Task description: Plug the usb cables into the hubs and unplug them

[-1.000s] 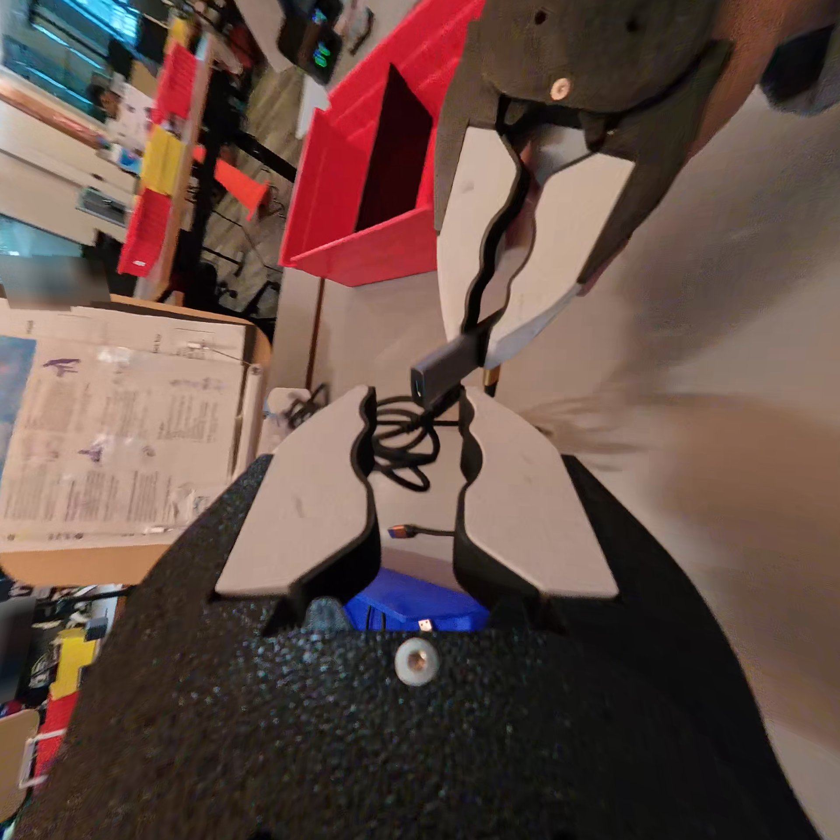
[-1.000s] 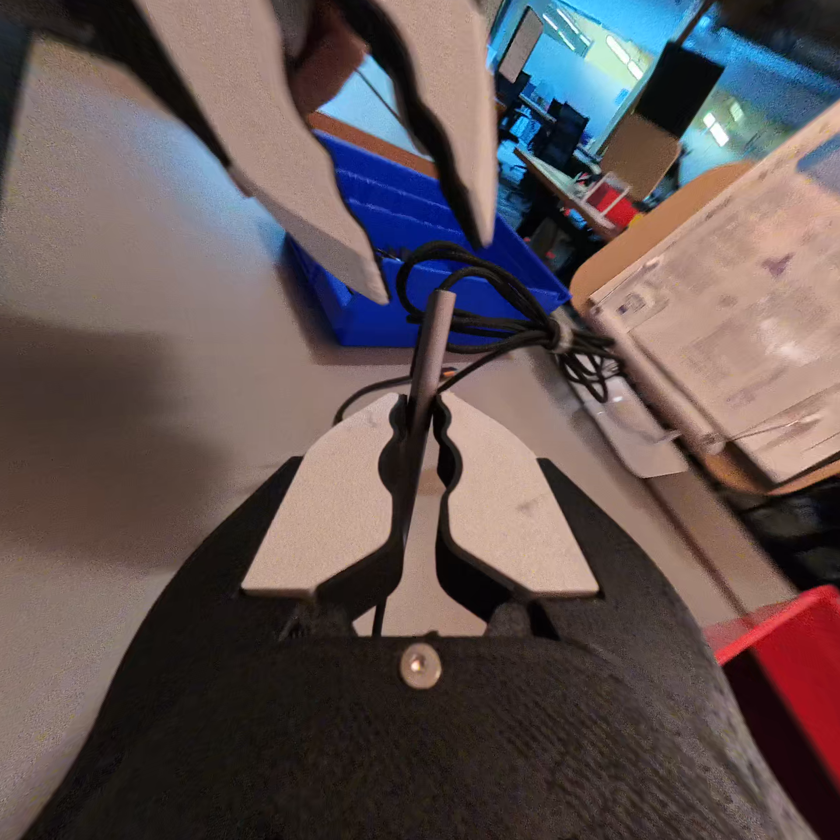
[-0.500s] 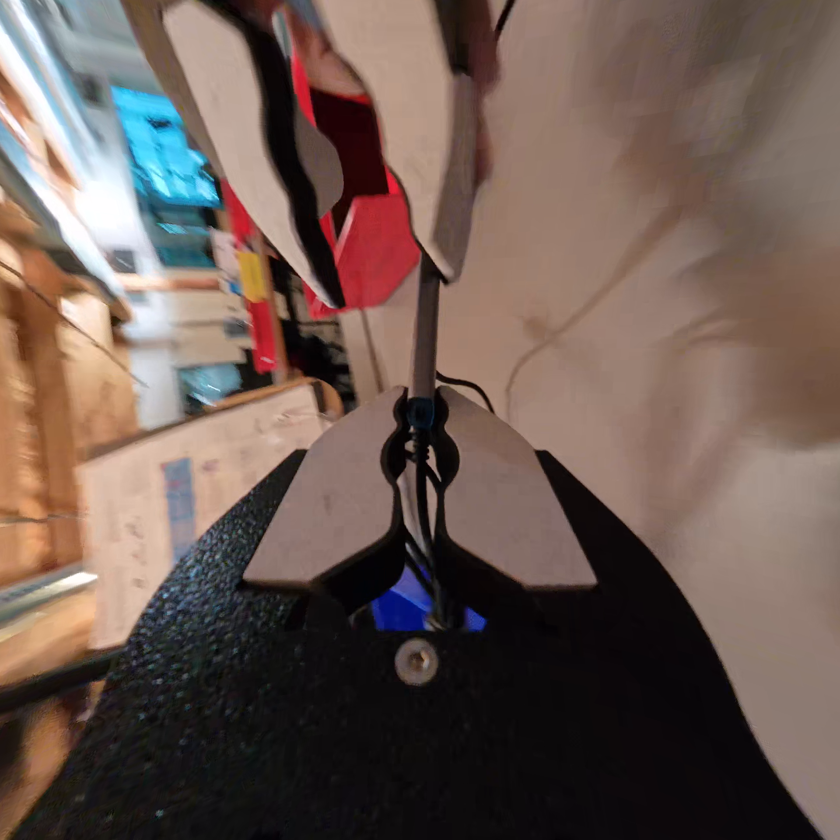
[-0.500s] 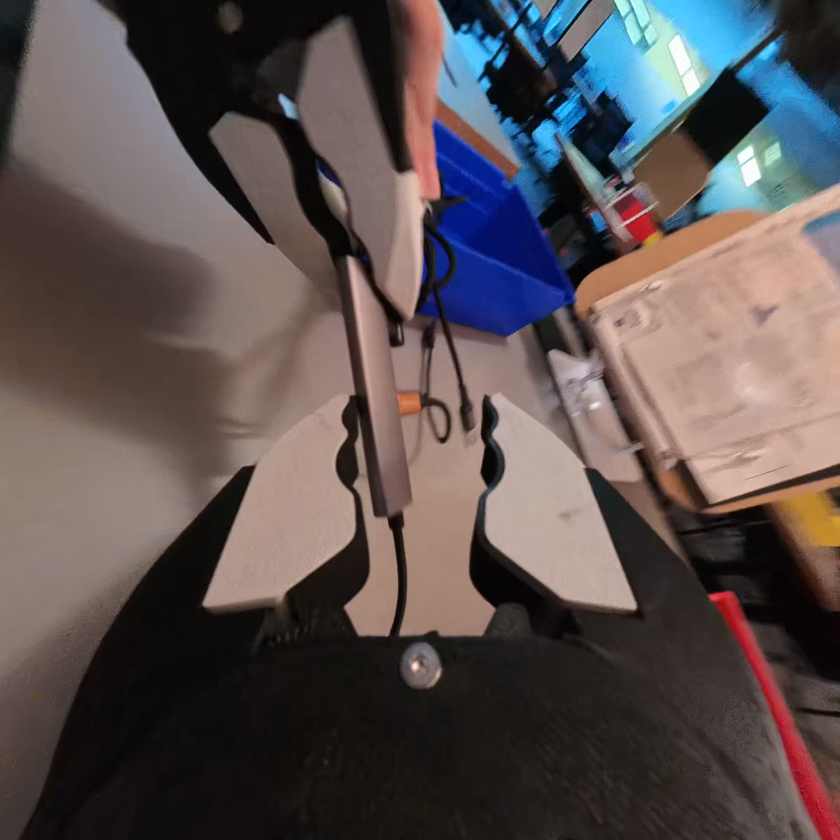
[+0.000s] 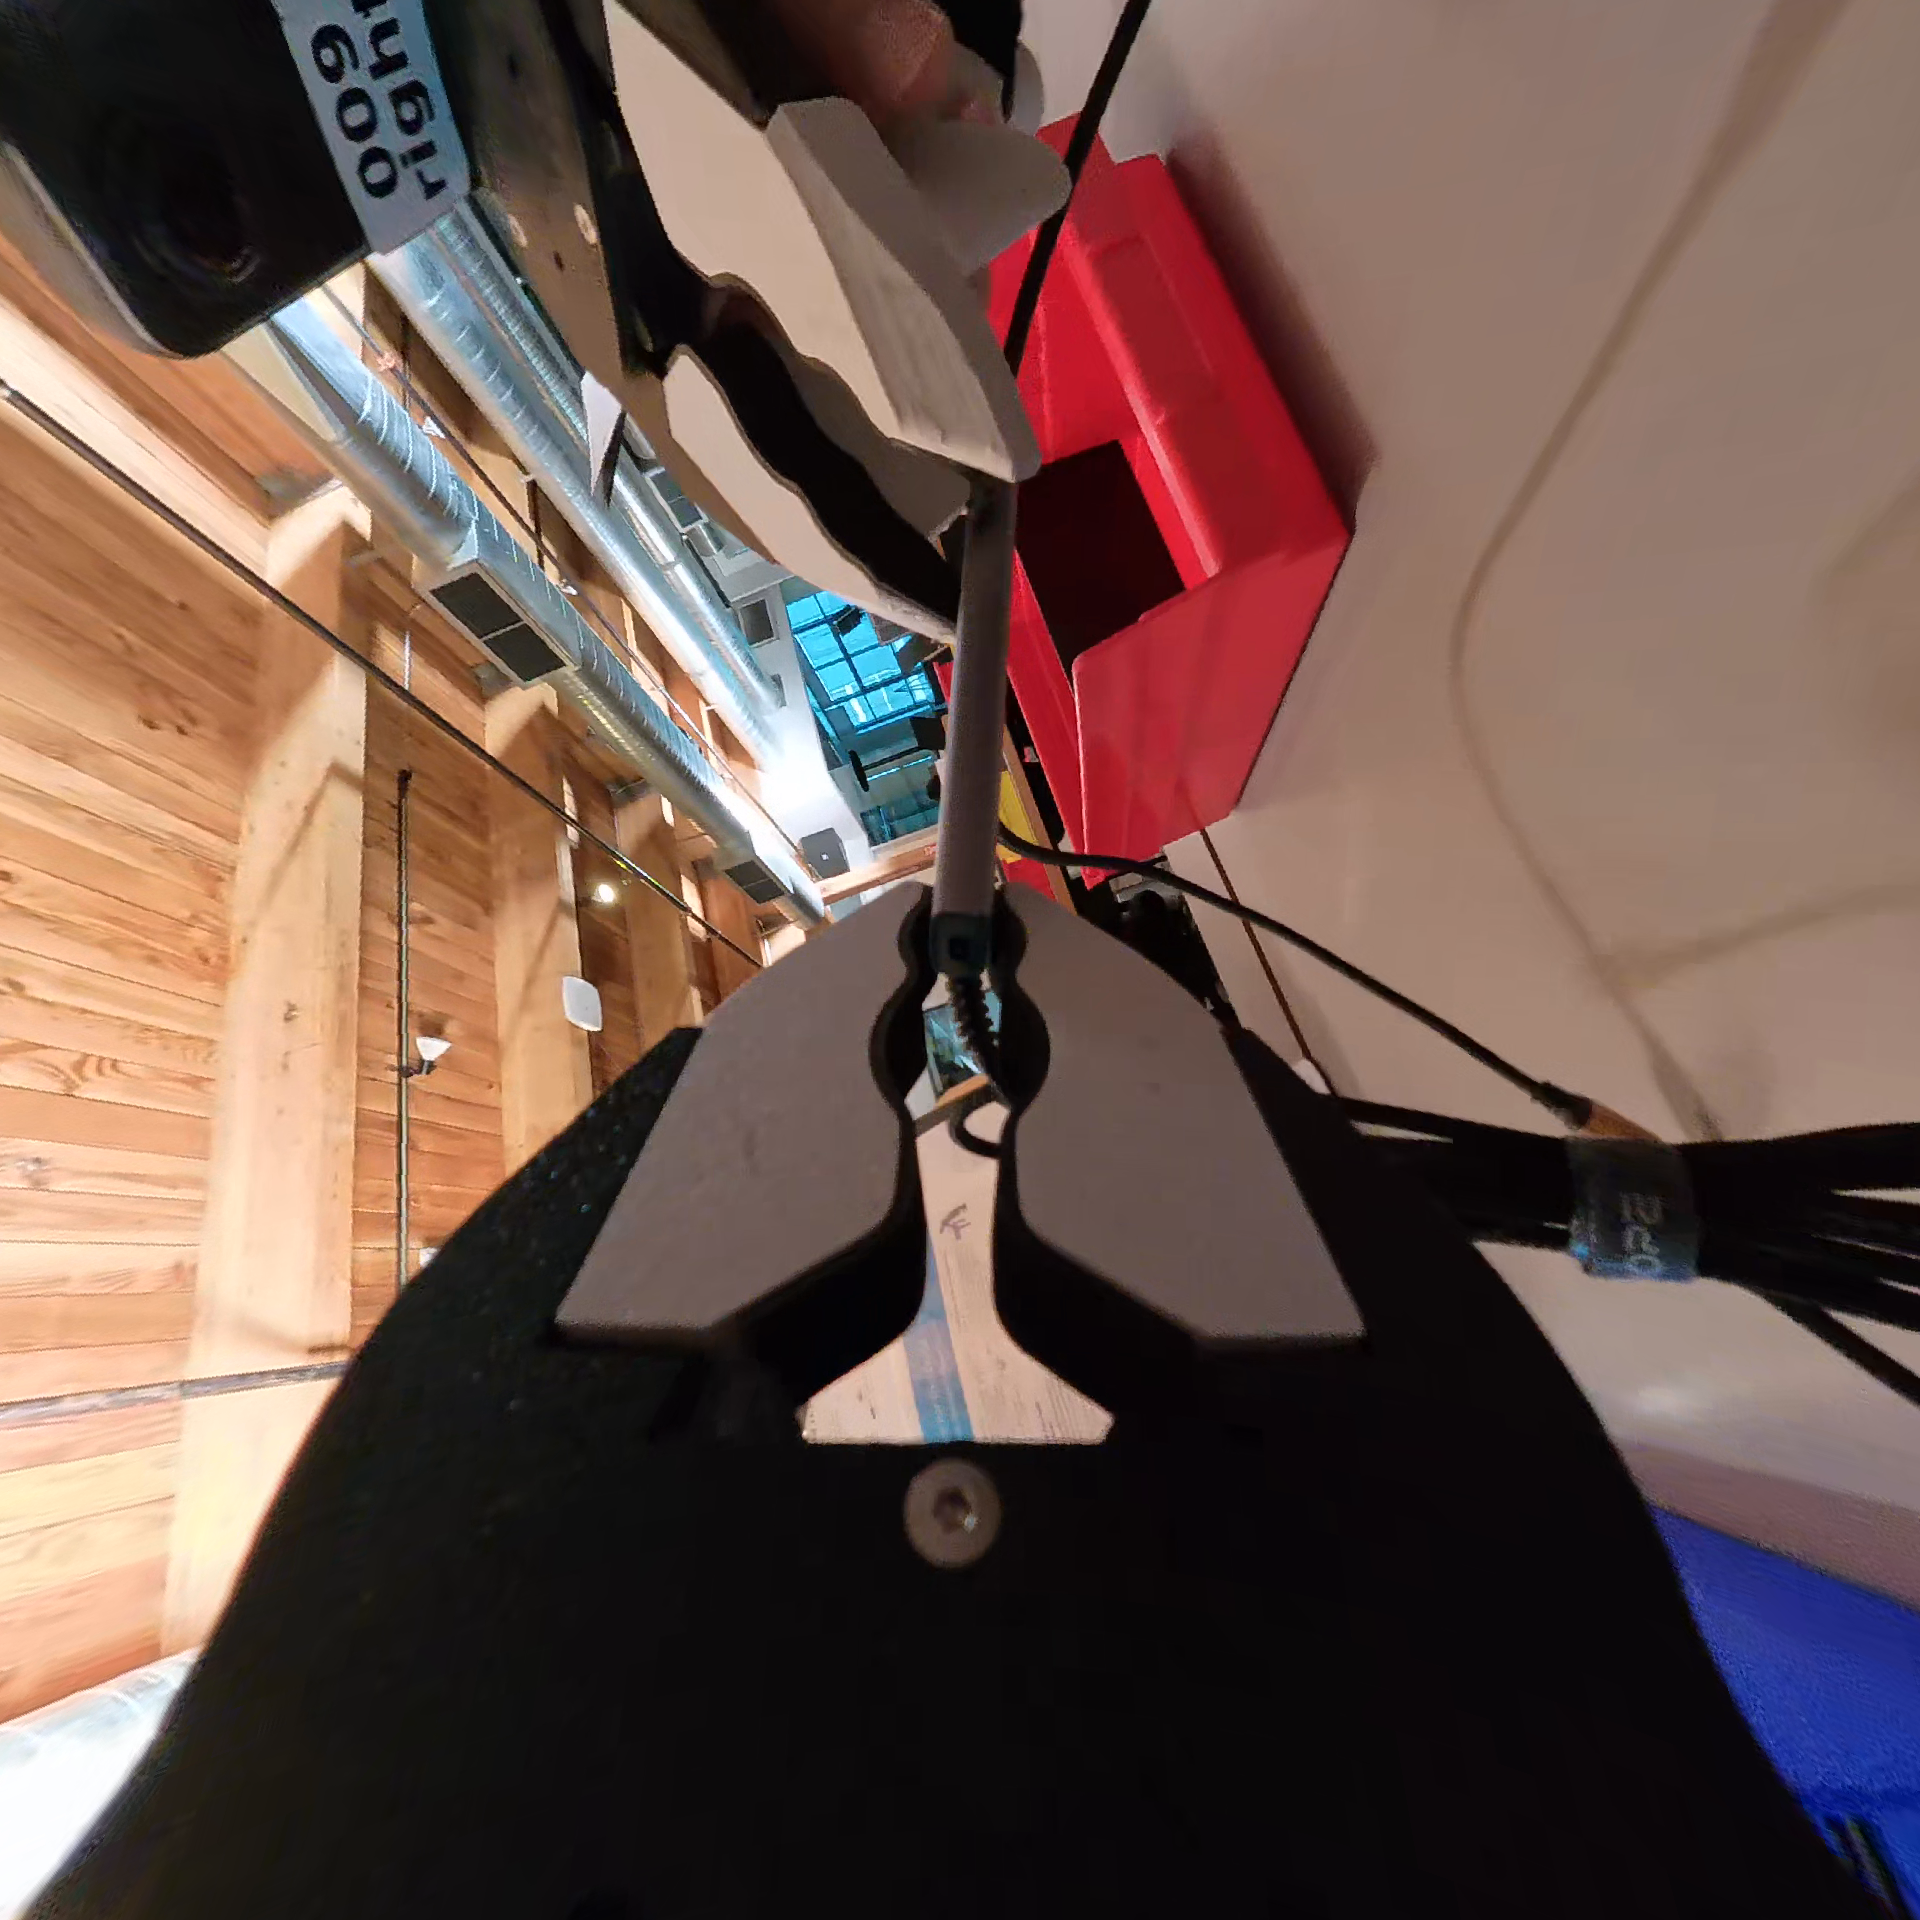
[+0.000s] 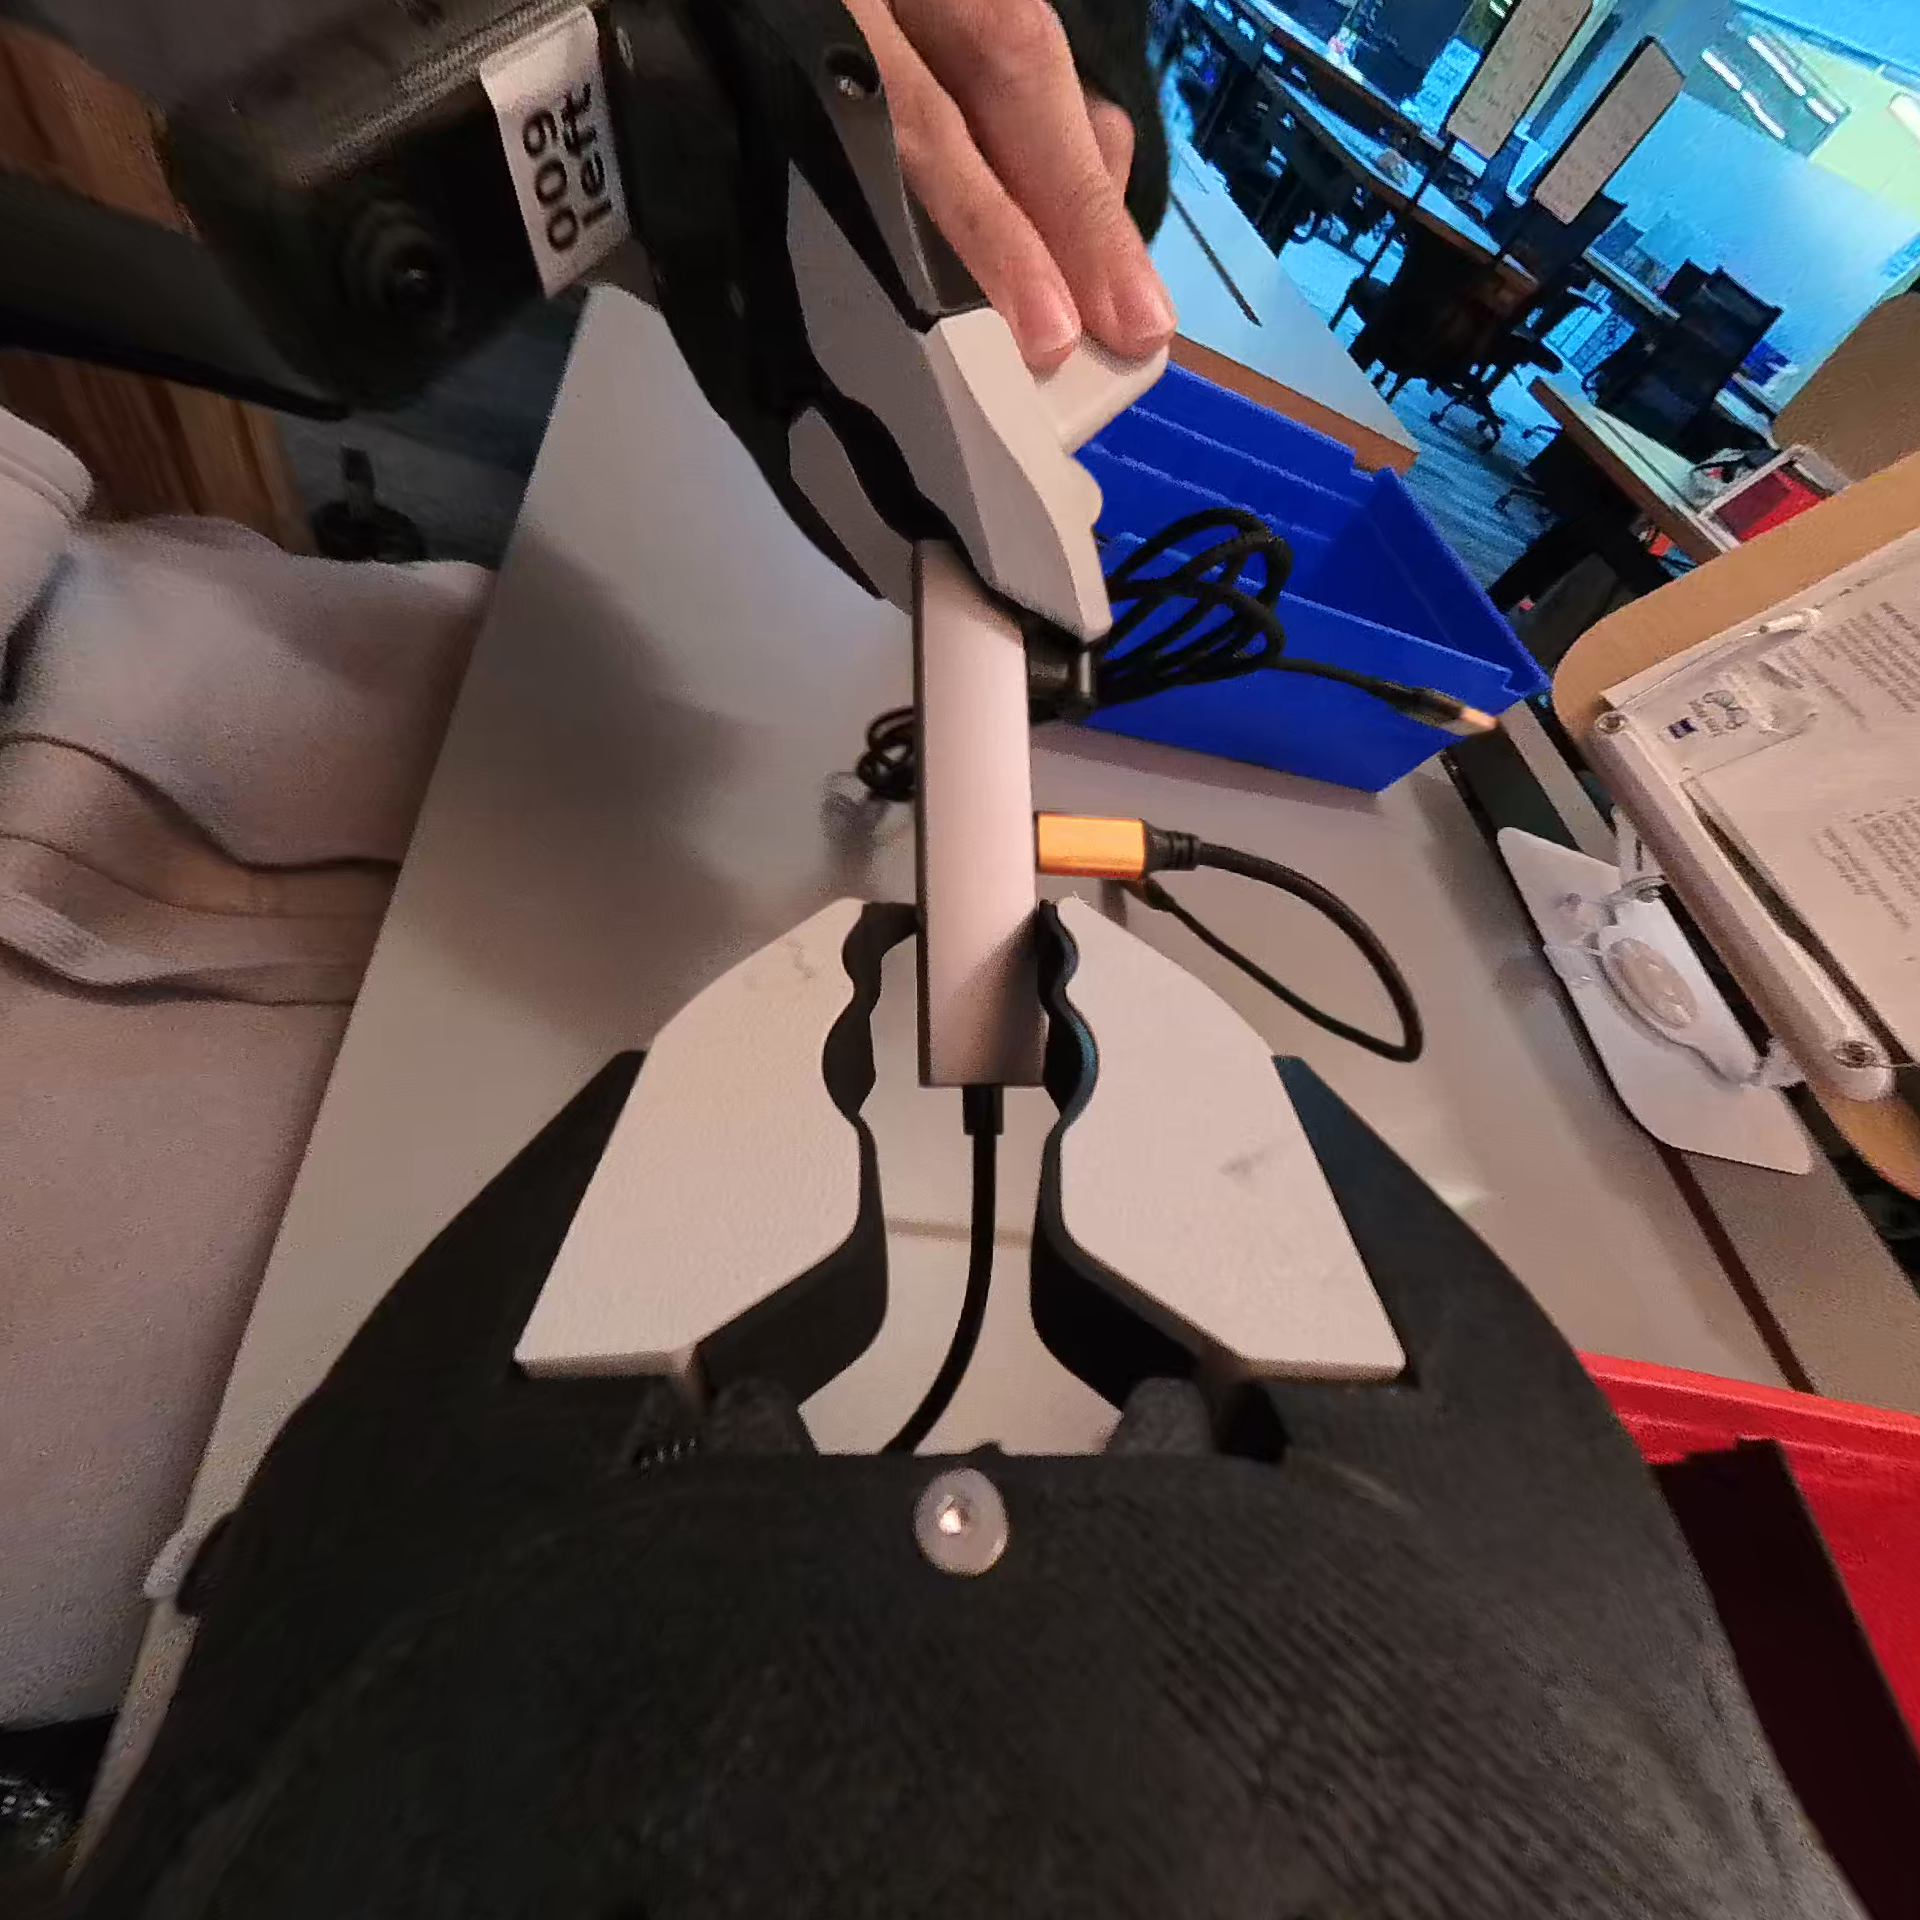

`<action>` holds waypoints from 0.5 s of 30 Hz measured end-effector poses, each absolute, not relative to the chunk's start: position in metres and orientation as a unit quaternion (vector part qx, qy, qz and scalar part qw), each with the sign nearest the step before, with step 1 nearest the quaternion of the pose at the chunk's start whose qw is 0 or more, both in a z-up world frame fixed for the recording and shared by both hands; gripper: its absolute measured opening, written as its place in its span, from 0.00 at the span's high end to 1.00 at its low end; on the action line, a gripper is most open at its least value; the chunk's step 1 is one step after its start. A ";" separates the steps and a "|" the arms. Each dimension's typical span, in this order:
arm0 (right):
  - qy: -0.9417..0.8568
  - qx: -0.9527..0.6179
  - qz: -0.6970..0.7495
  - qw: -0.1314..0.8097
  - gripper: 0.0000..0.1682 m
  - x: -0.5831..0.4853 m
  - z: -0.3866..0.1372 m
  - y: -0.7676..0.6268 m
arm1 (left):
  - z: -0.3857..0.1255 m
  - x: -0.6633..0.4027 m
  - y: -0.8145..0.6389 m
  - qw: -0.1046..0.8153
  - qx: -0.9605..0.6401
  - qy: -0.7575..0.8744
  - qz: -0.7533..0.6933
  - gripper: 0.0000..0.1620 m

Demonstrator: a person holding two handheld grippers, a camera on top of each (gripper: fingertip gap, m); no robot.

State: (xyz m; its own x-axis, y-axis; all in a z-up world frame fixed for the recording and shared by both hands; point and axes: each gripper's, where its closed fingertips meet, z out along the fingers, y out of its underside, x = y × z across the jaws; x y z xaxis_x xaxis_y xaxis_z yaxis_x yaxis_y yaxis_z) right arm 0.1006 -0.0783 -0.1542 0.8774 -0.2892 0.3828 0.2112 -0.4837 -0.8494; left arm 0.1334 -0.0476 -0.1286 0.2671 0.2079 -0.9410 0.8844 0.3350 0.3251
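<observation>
A flat grey USB hub (image 6: 977,790) is held in the air between both grippers. My right gripper (image 6: 956,920) is shut across the hub's near end, and the hub's own black cable runs back between its fingers. My left gripper (image 6: 1049,623) is shut on the far end. In the left wrist view the hub (image 5: 966,727) shows edge-on, running from my left gripper (image 5: 961,925) up to the right gripper (image 5: 935,468). A dark plug sits at the left fingertips. An orange-shelled plug (image 6: 1091,847) is in the hub's side. A strapped black cable bundle (image 6: 1195,603) hangs by the left gripper.
A blue bin (image 6: 1351,644) stands on the grey table (image 6: 644,727) beyond the hub. A red bin (image 6: 1787,1455) is at the near right. A board with papers (image 6: 1818,727) lies right of the table. Grey cloth (image 6: 156,779) lies to the left. A small coiled cable (image 6: 883,748) lies on the table. My hands' fingertips stand some 6 cm from each other.
A second ago the right gripper held the hub edge-on and the left was open. The left closed on the far end, the right opened, and it has now closed across the hub.
</observation>
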 end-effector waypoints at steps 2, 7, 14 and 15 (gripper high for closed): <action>0.011 -0.835 -0.260 0.485 0.84 0.102 -0.158 -0.081 | -0.130 0.134 -0.051 0.612 0.516 0.533 -0.273 0.95; 0.039 -0.818 -0.272 0.505 0.86 0.111 -0.146 -0.083 | -0.124 0.153 -0.052 0.608 0.459 0.571 -0.306 0.94; 0.148 -0.775 -0.383 0.481 0.87 0.158 -0.137 -0.095 | -0.101 0.207 -0.016 0.494 0.103 0.725 -0.468 0.67; 0.156 -0.768 -0.393 0.481 0.87 0.162 -0.139 -0.094 | -0.104 0.208 -0.011 0.441 0.018 0.740 -0.507 0.71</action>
State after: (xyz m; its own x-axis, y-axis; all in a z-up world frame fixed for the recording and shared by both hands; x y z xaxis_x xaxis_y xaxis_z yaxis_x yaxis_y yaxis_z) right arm 0.1625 -0.0942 -0.1387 0.6429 -0.6170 0.4538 0.1386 -0.4890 -0.8612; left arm 0.2078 -0.0111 -0.1042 -0.6110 -0.4201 -0.6709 0.4742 0.4844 -0.7352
